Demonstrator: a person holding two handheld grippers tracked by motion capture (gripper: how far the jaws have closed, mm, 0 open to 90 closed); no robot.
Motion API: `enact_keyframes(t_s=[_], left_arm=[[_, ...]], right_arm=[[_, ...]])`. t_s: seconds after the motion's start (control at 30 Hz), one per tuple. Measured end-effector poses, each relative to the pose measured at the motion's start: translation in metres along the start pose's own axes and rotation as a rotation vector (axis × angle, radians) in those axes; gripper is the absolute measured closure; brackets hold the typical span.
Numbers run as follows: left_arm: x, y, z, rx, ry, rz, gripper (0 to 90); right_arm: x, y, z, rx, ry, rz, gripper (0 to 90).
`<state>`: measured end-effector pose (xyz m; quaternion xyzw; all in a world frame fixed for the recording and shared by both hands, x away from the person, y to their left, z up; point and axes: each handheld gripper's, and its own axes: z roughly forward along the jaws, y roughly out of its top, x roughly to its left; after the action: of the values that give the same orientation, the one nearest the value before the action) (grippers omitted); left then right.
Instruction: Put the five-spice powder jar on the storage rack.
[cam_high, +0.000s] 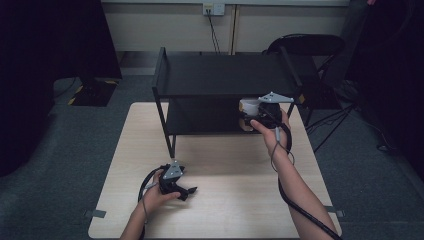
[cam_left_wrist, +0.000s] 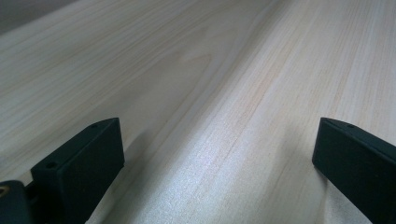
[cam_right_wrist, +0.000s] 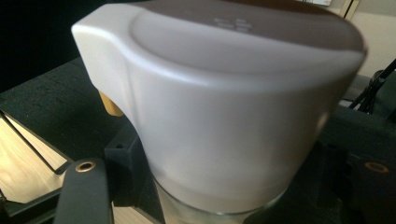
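Two grippers are in your hands at the bench, well apart from each other. Your right gripper is at the far right, at the right end of the black shelf unit that stands on the far half of the bench. Its fingers are clenched on a white lidded jar: in the right gripper view the dark pads sit against both sides of the jar just under the broad white lid, where the body turns to clear glass. The jar stands upright in the grip, and a small tan tab pokes out under the lid's lip on the left. In the high view the jar shows as a white patch just beyond your right hand, level with the lower shelf; whether its base rests on that shelf or hangs above it is hard to tell, since the gripper covers it.

Your left gripper lies low at the near left of the bench, held in your left hand. Its fingers are released, spread wide apart, with bare pale wood between them.
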<state>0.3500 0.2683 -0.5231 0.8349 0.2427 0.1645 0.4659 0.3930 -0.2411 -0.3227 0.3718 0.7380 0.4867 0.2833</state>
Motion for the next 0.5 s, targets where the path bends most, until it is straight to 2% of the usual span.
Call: enact_keyframes(t_s=[0.17,0.27,0.5], left_arm=[[-0.0002,0.0000,0.0000,0.000,0.000,-0.001,1.4],[-0.0002,0.0000,0.0001,0.000,0.000,-0.001,1.4],[-0.0003,0.0001,0.0000,0.000,0.000,0.000,1.4]], right_arm=[[0.0022,0.0005,-0.0005,0.003,-0.002,-0.033,30.3],[-0.0008,-0.0031,-0.0010,-0.008,0.005,-0.017,30.3],[0.0007,-0.0025,-0.0009,-0.005,-0.001,-0.027,29.5]])
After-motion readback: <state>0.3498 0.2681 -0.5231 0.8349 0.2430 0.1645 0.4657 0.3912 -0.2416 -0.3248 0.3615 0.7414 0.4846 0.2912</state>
